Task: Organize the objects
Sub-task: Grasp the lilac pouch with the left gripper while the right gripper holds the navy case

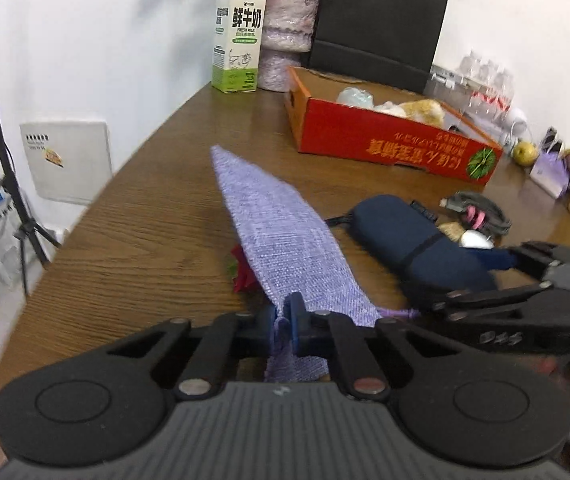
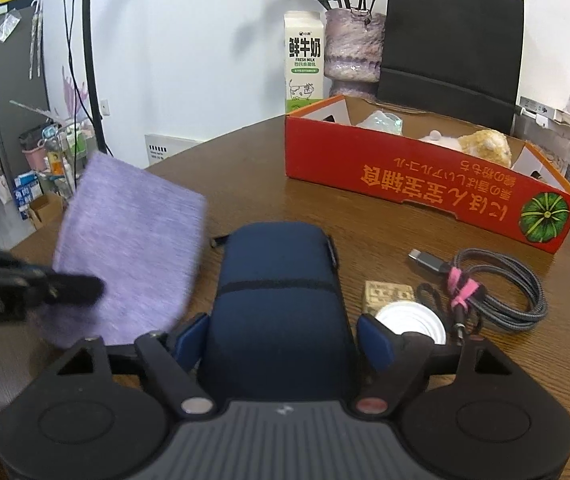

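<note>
The left gripper point(image 1: 285, 320) points forward over the wooden table point(image 1: 157, 216) and its blue fingers are pressed together on the near edge of a purple knitted pouch point(image 1: 281, 232), which is lifted and stretches away from the camera. In the right wrist view the same pouch point(image 2: 133, 256) hangs at the left, blurred, and the left gripper's black tip covers its lower corner. The right gripper point(image 2: 281, 340) lies low and level with the table, and its two blue fingers point(image 2: 375, 340) stand on both sides of a dark blue zip case point(image 2: 281, 288); they seem to touch its sides, but I cannot tell if they really squeeze it. The case lies on the table, just beside the pouch. Right of the case there are a small white round lid point(image 2: 413, 318), a beige block point(image 2: 389, 294) and a coiled grey cable point(image 2: 501, 284) with a pink tie. Behind them stands a red cardboard box point(image 2: 425, 184), and its contents are half hidden by the wall of the box. A red thing point(image 1: 243, 272) looks out from under the pouch, too covered to name. A milk carton point(image 2: 304, 60) stands at the back edge.
</note>
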`<control>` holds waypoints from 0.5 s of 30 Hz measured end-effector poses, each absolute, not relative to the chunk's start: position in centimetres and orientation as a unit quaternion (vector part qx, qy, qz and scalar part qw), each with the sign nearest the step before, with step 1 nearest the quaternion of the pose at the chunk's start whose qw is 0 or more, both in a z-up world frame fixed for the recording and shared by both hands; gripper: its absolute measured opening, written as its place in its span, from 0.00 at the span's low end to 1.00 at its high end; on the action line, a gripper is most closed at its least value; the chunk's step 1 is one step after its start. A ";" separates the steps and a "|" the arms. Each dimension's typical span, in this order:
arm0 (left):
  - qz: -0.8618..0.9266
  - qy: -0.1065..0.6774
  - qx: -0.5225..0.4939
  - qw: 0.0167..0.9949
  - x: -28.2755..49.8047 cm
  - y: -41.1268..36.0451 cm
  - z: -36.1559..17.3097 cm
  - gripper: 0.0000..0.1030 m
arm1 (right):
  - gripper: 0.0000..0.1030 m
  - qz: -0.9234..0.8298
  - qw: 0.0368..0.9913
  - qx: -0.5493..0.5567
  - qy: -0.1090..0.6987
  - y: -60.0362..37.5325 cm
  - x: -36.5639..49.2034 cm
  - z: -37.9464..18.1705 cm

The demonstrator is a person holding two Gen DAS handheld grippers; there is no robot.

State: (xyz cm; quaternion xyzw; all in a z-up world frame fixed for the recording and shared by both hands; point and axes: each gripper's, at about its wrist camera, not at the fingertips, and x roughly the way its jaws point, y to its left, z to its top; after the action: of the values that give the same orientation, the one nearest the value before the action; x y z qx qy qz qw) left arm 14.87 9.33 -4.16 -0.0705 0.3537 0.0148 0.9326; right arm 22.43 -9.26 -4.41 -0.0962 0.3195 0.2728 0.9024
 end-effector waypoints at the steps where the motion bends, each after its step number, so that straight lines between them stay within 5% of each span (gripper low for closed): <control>1: 0.013 0.359 -0.063 0.931 14.7 9.7 -4.1 0.08 | 0.74 0.274 0.902 -0.097 0.319 -9.6 22.3 -4.4; 6: 0.019 0.381 -0.024 0.924 14.0 10.9 -4.2 0.18 | 0.74 0.276 0.902 -0.102 0.317 -10.9 21.5 -4.4; 8: 0.034 0.378 -0.020 0.925 13.9 11.0 -4.0 0.70 | 0.75 0.278 0.902 -0.102 0.316 -11.0 21.3 -4.4; 10: 0.054 0.364 -0.020 0.930 13.8 10.8 -3.7 0.94 | 0.78 0.279 0.902 -0.100 0.313 -10.8 21.4 -4.3; 15: 0.060 0.355 -0.038 0.932 15.1 9.0 -3.6 0.99 | 0.85 0.277 0.903 -0.092 0.314 -10.0 22.2 -4.0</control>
State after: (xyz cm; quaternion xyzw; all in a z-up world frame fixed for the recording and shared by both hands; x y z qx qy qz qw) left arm 15.07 9.02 -3.60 -0.0382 0.3553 0.0601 0.9320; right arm 22.25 -9.99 -3.95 -0.0924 0.3138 0.2773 0.9034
